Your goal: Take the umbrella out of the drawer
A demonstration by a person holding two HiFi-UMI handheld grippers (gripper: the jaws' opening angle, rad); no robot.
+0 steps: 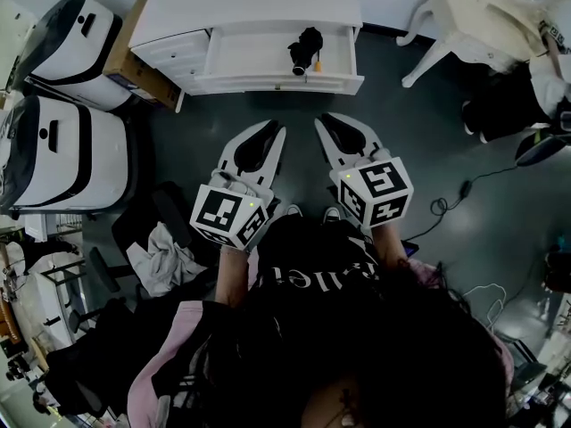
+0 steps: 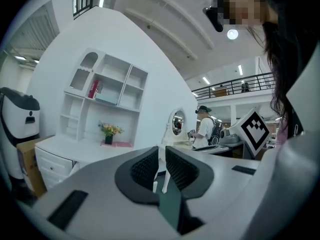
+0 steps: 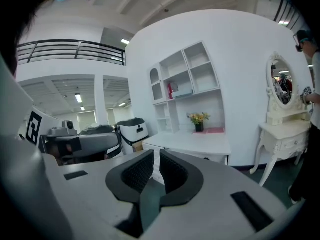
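White left gripper (image 1: 270,132) and right gripper (image 1: 326,121) — black jaws, checkered marker cubes (image 1: 228,215).

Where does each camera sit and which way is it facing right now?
Head view: on the person's head, steeply down on drawer, umbrella, left tongs, right tongs.
Left gripper view: on left tongs, level toward desk; own jaws, hair show.
Right gripper view: on right tongs, toward desk; own jaws show.
Both gripper views share the flowers.

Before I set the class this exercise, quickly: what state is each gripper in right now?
White, black-padded left gripper: closed, holding nothing.
White, black-padded right gripper: closed, holding nothing.
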